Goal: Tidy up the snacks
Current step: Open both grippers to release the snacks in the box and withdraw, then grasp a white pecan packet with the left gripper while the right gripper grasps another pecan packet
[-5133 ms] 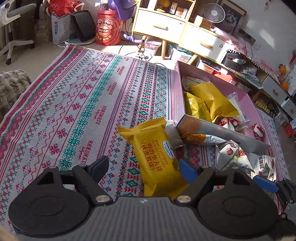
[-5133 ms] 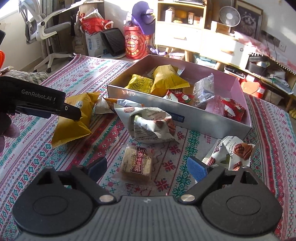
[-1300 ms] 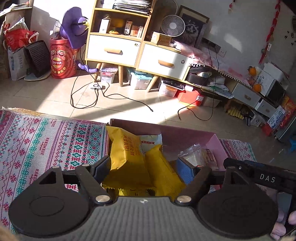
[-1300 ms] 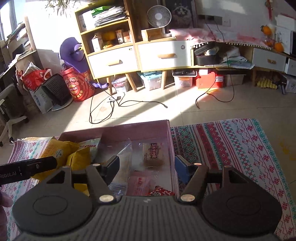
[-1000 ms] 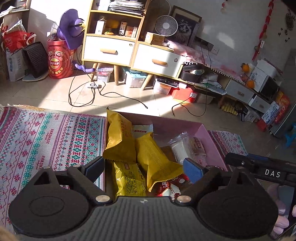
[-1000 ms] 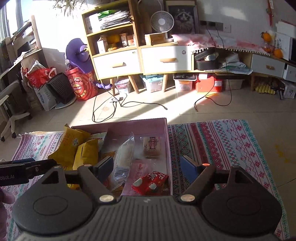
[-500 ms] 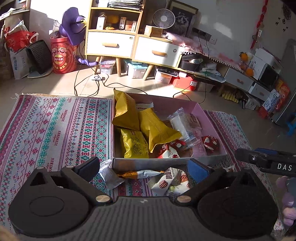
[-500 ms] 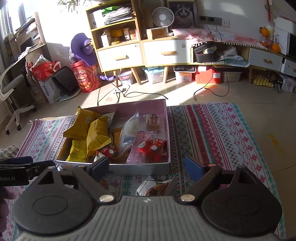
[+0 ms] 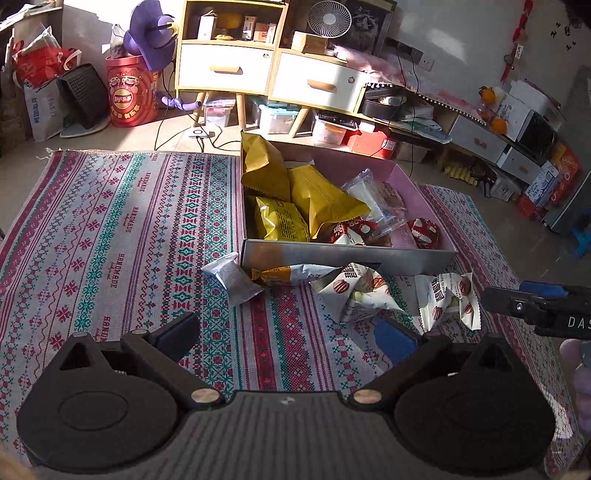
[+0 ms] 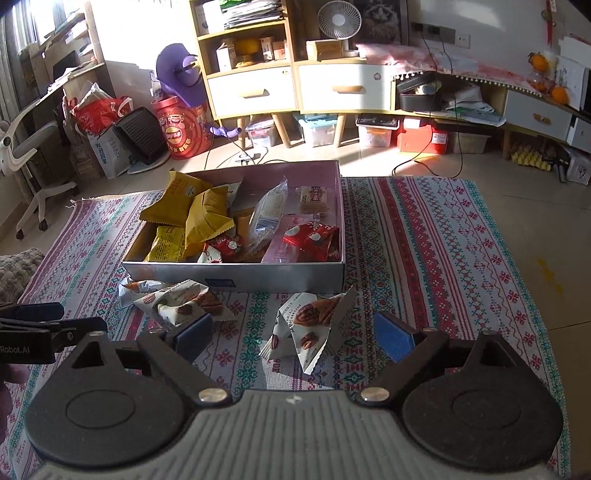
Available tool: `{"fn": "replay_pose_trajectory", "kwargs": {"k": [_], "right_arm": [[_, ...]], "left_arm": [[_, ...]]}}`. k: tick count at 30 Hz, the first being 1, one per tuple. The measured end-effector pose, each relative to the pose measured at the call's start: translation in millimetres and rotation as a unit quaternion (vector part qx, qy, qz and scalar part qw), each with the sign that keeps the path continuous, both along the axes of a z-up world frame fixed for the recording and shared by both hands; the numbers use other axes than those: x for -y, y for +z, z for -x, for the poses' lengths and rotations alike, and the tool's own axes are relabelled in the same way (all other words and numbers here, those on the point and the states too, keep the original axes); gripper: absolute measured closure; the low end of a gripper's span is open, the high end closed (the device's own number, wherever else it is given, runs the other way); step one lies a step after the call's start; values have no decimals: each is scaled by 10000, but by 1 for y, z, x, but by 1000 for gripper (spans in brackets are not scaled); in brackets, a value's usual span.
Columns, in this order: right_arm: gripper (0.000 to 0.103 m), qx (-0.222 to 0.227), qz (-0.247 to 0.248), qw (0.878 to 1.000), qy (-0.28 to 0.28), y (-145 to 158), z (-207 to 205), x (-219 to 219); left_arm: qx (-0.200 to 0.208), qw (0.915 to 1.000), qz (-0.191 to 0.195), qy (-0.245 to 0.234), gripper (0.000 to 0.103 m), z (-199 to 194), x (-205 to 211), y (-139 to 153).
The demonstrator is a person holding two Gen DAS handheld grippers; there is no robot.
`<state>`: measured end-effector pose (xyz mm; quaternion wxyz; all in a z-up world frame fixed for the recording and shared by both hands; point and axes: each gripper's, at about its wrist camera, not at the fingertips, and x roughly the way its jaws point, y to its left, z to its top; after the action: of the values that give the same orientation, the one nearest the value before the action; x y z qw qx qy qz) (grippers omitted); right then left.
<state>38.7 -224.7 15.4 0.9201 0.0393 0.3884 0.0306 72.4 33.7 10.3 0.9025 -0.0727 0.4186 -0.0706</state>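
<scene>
Patterned rug (image 9: 122, 229) lettered "HANDMADE"; red Lay's tub (image 9: 127, 98) beyond snack box (image 9: 347, 254)

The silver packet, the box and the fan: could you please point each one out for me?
silver packet (image 9: 236, 277), left wrist view, middle of its face
box (image 10: 280, 273), right wrist view, its near outer wall
fan (image 10: 339, 19), right wrist view, centre of the grille

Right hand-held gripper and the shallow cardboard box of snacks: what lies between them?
In the right wrist view, one white pecan-print snack packet lies on the patterned rug between the right hand-held gripper and the box.
</scene>
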Motion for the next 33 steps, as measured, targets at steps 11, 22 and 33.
{"fn": "replay_pose_trajectory", "kwargs": {"k": [11, 22, 33], "right_arm": [[9, 239, 183, 9992, 253, -17, 24, -2], [7, 493, 325, 9974, 408, -27, 33, 0], [7, 329, 309, 9984, 339, -39, 22, 2]], "left_arm": [[189, 9994, -273, -90, 0, 25, -3, -19], [525, 9976, -375, -245, 0, 33, 2, -29], [615, 9963, -293, -525, 0, 19, 22, -42]]}}
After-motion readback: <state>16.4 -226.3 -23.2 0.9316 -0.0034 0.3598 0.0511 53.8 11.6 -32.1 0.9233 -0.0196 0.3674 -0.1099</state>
